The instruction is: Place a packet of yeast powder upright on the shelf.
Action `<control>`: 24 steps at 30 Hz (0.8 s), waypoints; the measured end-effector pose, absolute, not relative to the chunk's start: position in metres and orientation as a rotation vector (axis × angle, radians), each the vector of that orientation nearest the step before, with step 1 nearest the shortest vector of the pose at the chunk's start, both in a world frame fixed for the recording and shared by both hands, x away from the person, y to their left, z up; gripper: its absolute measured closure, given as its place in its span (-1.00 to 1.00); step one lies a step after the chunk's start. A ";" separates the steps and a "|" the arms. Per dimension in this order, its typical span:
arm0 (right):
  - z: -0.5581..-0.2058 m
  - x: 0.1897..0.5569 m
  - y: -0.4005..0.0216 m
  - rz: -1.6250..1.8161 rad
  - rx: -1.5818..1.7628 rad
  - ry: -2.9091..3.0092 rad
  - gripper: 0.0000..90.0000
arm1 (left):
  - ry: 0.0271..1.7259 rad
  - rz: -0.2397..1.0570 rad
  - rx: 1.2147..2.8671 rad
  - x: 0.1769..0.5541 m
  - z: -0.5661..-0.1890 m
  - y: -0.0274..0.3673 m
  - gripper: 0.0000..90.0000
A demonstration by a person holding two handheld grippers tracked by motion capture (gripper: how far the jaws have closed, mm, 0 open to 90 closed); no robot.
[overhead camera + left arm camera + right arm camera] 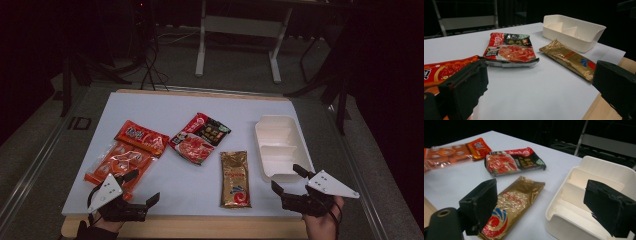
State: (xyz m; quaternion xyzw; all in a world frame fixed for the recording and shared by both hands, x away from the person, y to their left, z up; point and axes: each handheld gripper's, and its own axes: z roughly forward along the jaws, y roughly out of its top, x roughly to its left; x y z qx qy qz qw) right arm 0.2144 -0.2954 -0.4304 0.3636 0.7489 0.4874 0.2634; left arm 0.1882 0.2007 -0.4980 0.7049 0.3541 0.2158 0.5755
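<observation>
Both tools were at the near edge of the counter (165,107), each with its jaws apart and nothing between them. The left tool (141,189) hovered beside the near end of the orange packet (117,162). The right tool (289,181) hovered by the near end of the white divided box (280,145), at the right side. The gold packet (235,178) lay between the two tools, just left of the box. The red and black packet (199,137) lay farther, in the middle.
</observation>
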 end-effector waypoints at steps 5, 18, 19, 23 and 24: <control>-0.428 0.214 -0.293 1.318 0.985 2.009 -0.77 | 0.832 0.503 1.650 0.188 -0.498 0.201 -0.98; -0.424 0.216 -0.285 1.369 0.953 2.025 -0.78 | 0.830 0.501 1.674 0.190 -0.501 0.200 -0.98; -0.424 0.216 -0.284 1.359 0.947 2.023 -0.78 | 0.827 0.509 1.692 0.190 -0.501 0.199 -0.98; -0.422 0.215 -0.282 1.380 0.920 2.024 -0.80 | 0.816 0.521 1.698 0.189 -0.500 0.198 -0.98; -0.421 0.216 -0.281 1.374 0.917 2.021 -0.80 | 0.819 0.522 1.705 0.189 -0.501 0.197 -0.98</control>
